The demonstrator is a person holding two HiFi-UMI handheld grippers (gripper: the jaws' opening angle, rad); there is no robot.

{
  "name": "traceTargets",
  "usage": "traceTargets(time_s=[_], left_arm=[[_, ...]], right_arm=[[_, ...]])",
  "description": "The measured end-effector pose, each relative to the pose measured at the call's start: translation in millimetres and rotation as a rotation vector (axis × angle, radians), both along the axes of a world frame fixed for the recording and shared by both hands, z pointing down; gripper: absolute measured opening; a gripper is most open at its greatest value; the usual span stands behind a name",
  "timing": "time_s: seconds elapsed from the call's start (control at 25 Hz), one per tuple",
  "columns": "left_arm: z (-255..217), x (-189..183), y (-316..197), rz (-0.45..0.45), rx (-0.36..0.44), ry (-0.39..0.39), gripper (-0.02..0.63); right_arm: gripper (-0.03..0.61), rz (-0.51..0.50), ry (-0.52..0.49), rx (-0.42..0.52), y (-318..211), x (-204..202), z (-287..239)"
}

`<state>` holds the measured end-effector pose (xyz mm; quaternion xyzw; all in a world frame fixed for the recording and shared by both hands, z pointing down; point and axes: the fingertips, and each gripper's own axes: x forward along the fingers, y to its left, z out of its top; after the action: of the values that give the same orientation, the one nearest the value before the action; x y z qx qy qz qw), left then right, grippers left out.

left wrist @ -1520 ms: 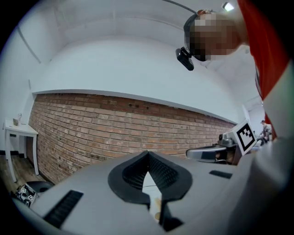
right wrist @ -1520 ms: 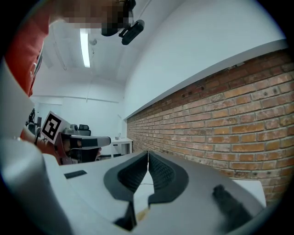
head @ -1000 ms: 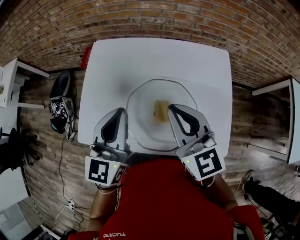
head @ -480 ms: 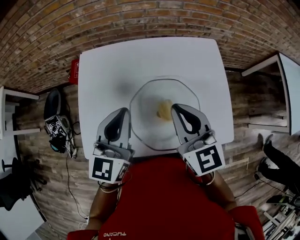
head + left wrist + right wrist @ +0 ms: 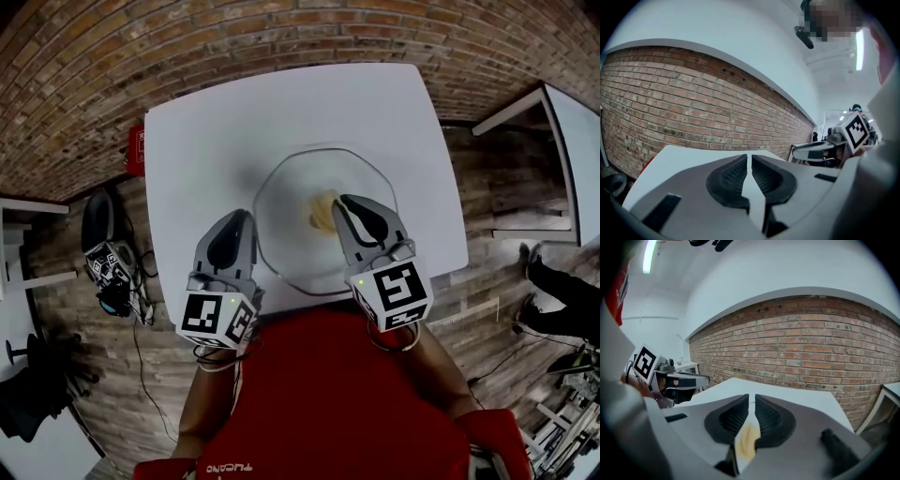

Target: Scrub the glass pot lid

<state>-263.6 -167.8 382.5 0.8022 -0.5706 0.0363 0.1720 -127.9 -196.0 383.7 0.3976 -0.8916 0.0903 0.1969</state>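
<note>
1. At far left, on the wooden floor (image 5: pixel 122 375) beside the counter (image 5: pixel 216 131): a black device with a marker cube (image 5: pixel 105 265).
2. Against the counter's left edge: a small red object (image 5: pixel 137 151), too small to identify.
3. Over the counter's near left part: left tool (image 5: pixel 241 217), tips pointing away from the person and just beside the left rim of the glass pot lid (image 5: pixel 291 183); cannot tell whether touching it.
4. In the left gripper view: left tool (image 5: pixel 749 161) narrowed to a thin slit, with nothing between the ribbed pads, only white counter (image 5: pixel 693 157) beyond.
5. At the middle of the counter: the glass pot lid, lying flat, clear and wide, between the two tools and stretching under the right one.
6. On the lid's centre: a pale yellow sponge-like piece (image 5: pixel 322 210).
7. Over the lid's near right part: right tool (image 5: pixel 341 201), tips just right of the yellow piece.
8. In the right gripper view: right tool (image 5: pixel 751 404) also narrowed to a slim gap, with the yellow piece (image 5: pixel 746 442) showing low in that gap; cannot tell whether pinched or merely lying beyond.
9. At far right, apart from the counter: a white side table (image 5: pixel 562 141).
</note>
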Motion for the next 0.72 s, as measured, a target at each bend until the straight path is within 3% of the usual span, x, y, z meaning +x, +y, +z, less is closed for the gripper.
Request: traceTargets(time_s=[0.12,0.16,0.2,0.24,0.48,0.72], left_arm=[[19.7,-2.7,-0.3,0.004,-0.069,0.001,0.023],[26.2,-2.0,-0.2,0.013,-0.093,0.005,0.048],[32.7,-0.8,0.1,0.024,-0.118,0.013,0.120],[39.2,0.0,0.5,0.033,-0.142,0.024,0.147],[79.7,-4.0,1.8,0.063,-0.293,0.073,0.212],[114.3,-4.4,5.2,0.120,-0.434,0.114,0.221]], right_arm=[[0.039,0.002,0.029,-0.071,-0.2,-1.7,21.7],[0.080,-0.002,0.040,-0.100,0.0,-2.5,29.6],[0.140,-0.005,0.050,-0.128,0.5,-2.9,37.3],[0.149,-0.006,0.061,-0.151,0.9,-2.8,44.4],[0.160,0.007,0.168,-0.258,-1.2,-0.8,86.1],[0.161,0.026,0.242,-0.335,-3.5,3.4,109.5]])
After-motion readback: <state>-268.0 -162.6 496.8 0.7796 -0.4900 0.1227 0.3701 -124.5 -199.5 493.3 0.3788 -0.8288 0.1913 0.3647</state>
